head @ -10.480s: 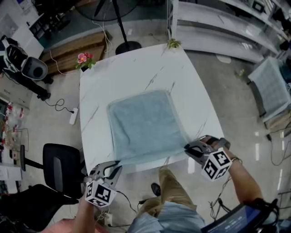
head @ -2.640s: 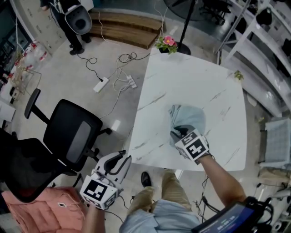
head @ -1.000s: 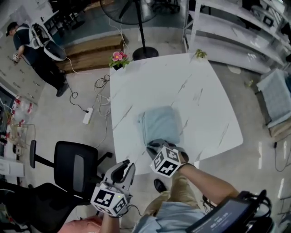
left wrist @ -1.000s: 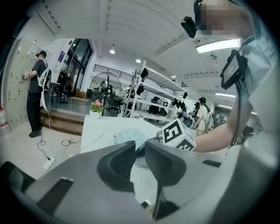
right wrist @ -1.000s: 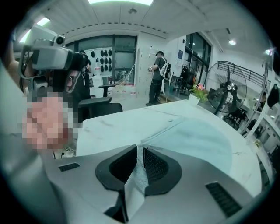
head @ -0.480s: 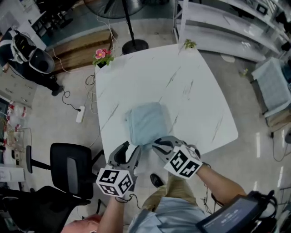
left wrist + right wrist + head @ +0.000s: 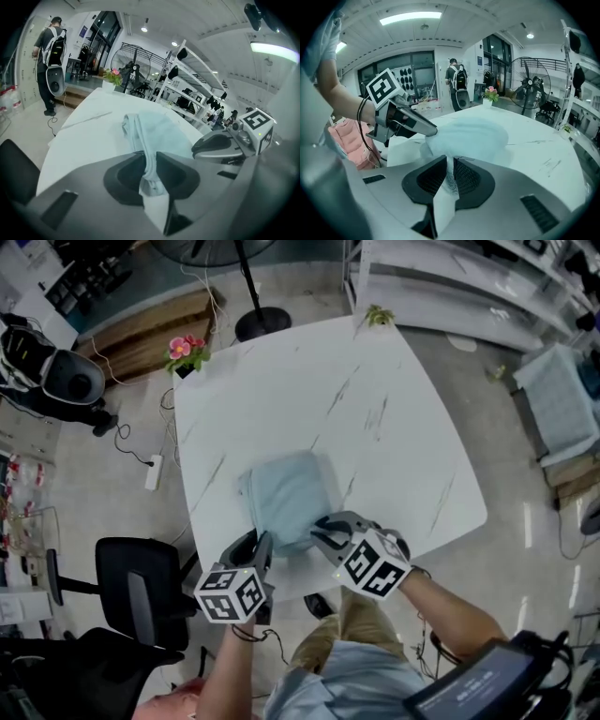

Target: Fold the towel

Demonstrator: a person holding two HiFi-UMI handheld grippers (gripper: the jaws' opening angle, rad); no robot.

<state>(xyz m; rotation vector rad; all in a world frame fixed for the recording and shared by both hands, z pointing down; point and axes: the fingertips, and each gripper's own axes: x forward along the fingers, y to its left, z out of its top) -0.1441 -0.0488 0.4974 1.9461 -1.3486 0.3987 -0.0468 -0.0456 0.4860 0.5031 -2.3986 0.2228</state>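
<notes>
The pale blue towel (image 7: 286, 495) lies folded into a small rectangle near the front of the white marble table (image 7: 394, 456). My left gripper (image 7: 260, 545) is at its near left corner. Its jaws have just been closing, and the towel's layered edge (image 7: 149, 161) is pinched between them. My right gripper (image 7: 323, 531) holds the near right corner, shut on a fold of towel (image 7: 450, 171). The two grippers sit close together at the table's front edge. Each shows in the other's view: the right gripper (image 7: 218, 145) and the left gripper (image 7: 412, 122).
A black office chair (image 7: 141, 592) stands left of the table's front. A pink flower pot (image 7: 185, 351) and a small green plant (image 7: 378, 315) sit at the far corners. A fan stand (image 7: 258, 329) and shelving lie beyond. A person (image 7: 49, 61) stands in the background.
The left gripper came in from beside the chair to the towel's near left corner and closed on its edge. The right gripper shifted a little, still gripping the towel.
</notes>
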